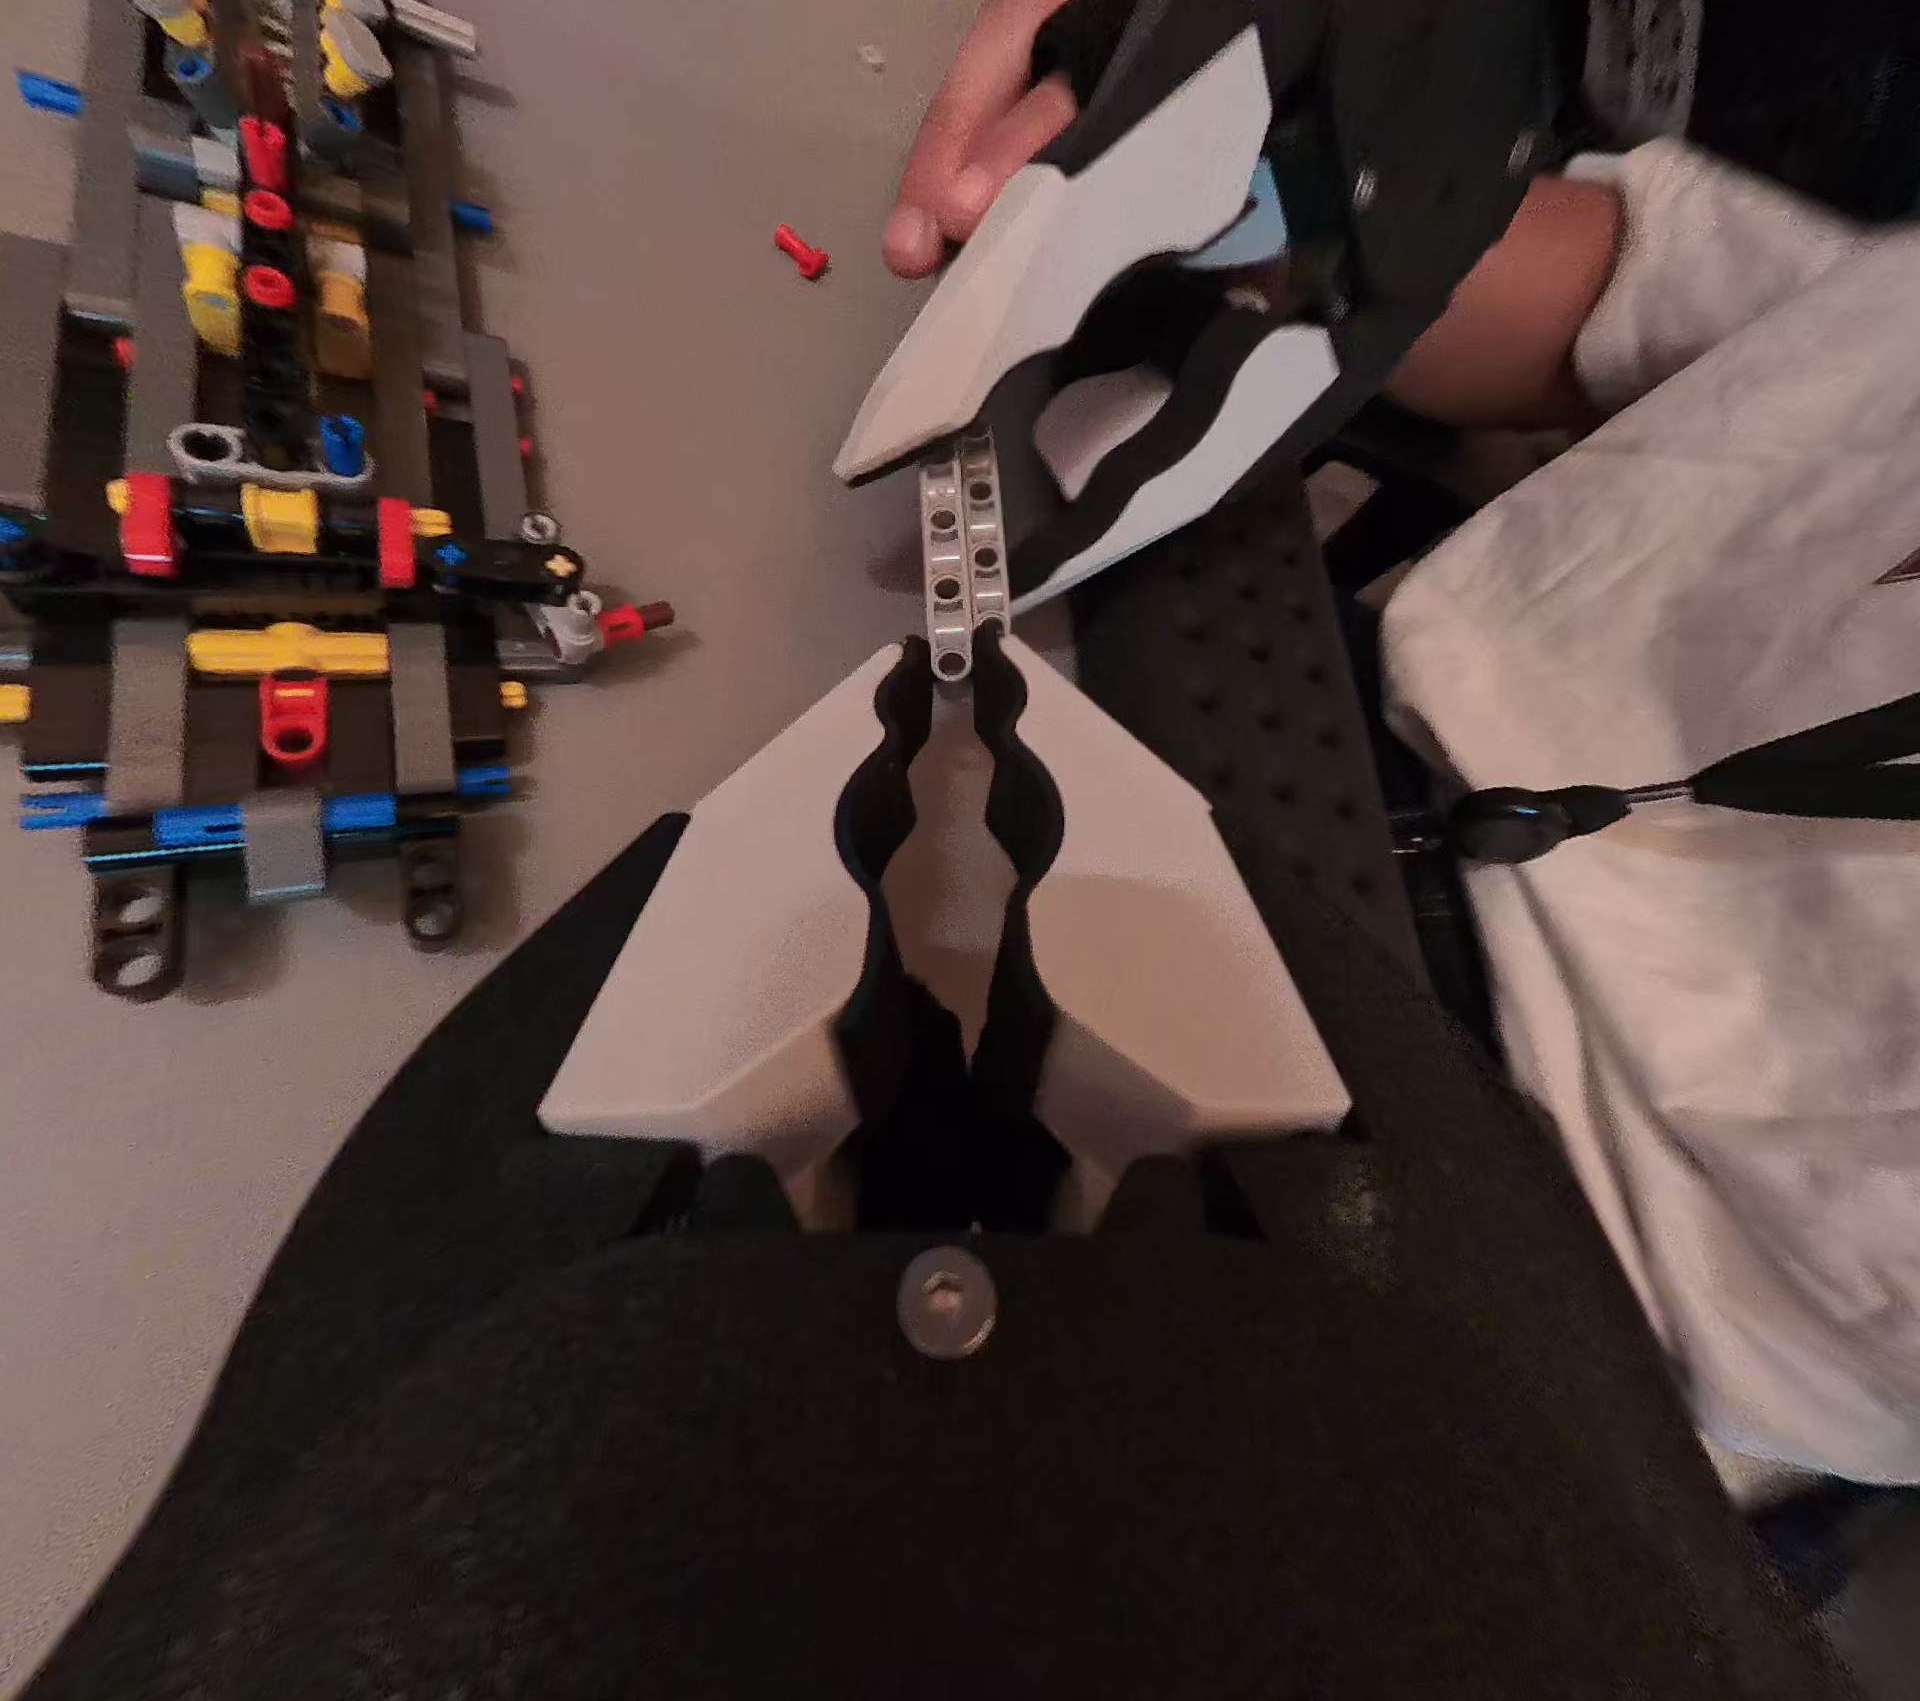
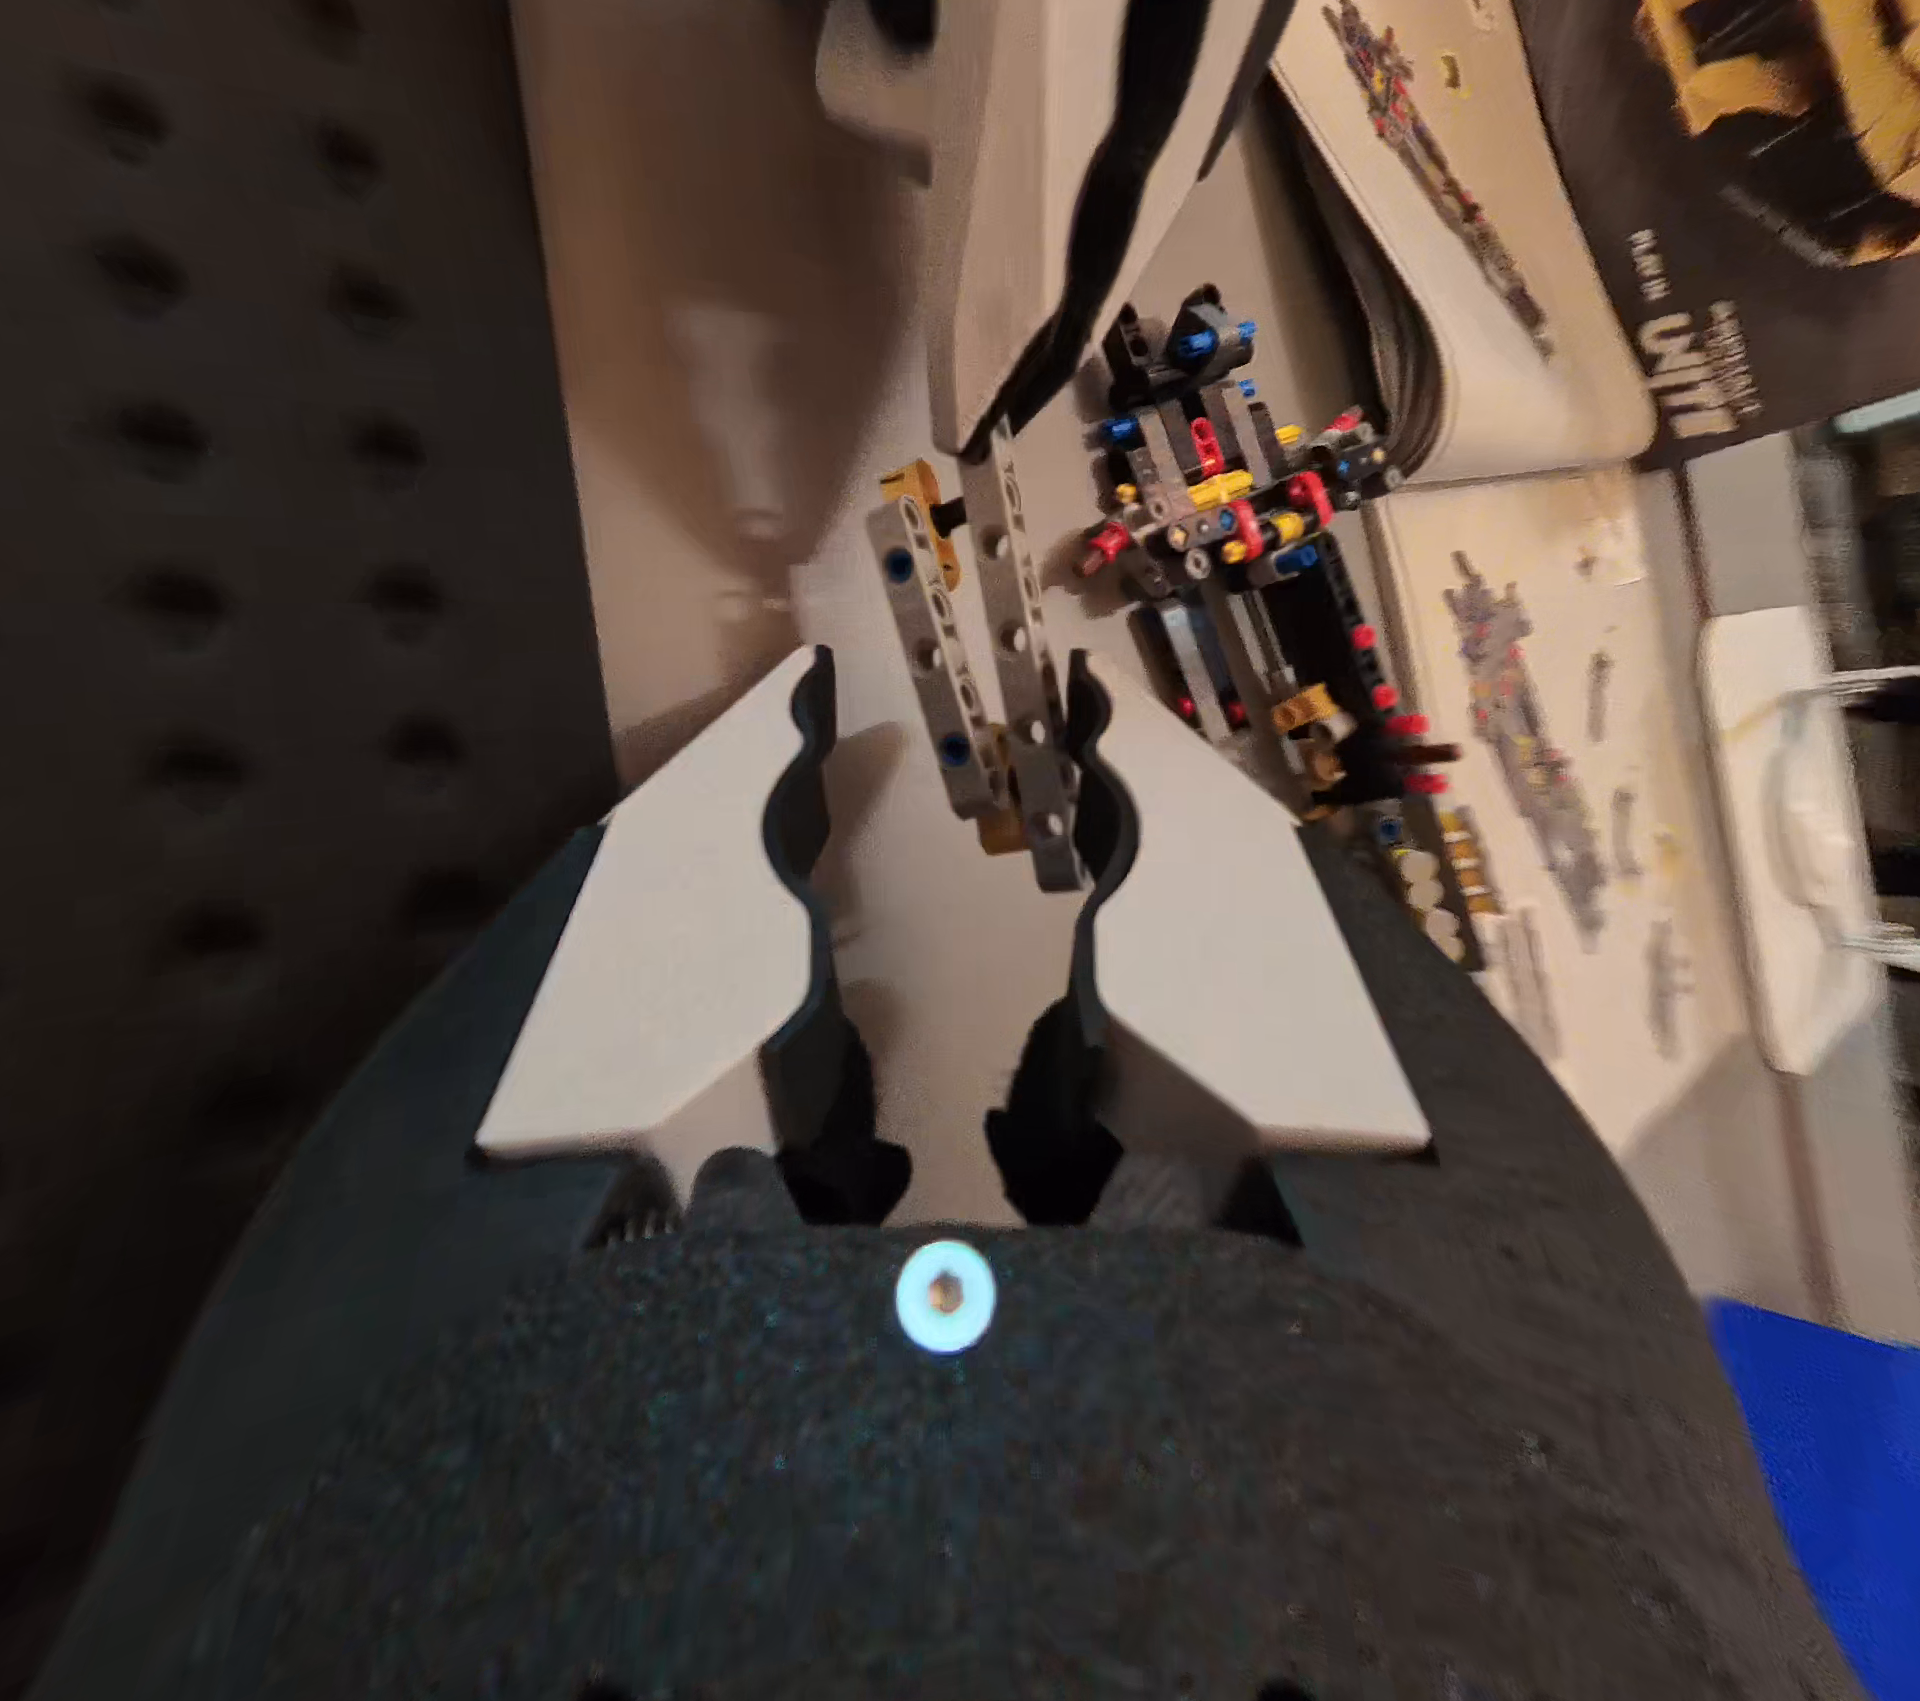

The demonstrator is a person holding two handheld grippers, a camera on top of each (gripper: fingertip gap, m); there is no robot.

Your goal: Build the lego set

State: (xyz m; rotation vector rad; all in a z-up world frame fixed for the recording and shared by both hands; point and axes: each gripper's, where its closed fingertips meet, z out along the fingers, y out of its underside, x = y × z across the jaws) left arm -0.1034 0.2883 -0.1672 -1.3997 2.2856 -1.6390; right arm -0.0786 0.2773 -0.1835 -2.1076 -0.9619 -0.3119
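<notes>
Dim, warm indoor light; soft shadows. Motion blur throughout, strongest toward 12 and 3 o'clock in the right wrist view. Fisheye bending at every edge.

White lettering (partly blurred) runs along the dark box (image 2: pixel 1704 217).

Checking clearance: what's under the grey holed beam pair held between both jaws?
Under the grey holed beam pair: bare grey tabletop. The jaws' white fingers cover the area below its ends.
</notes>
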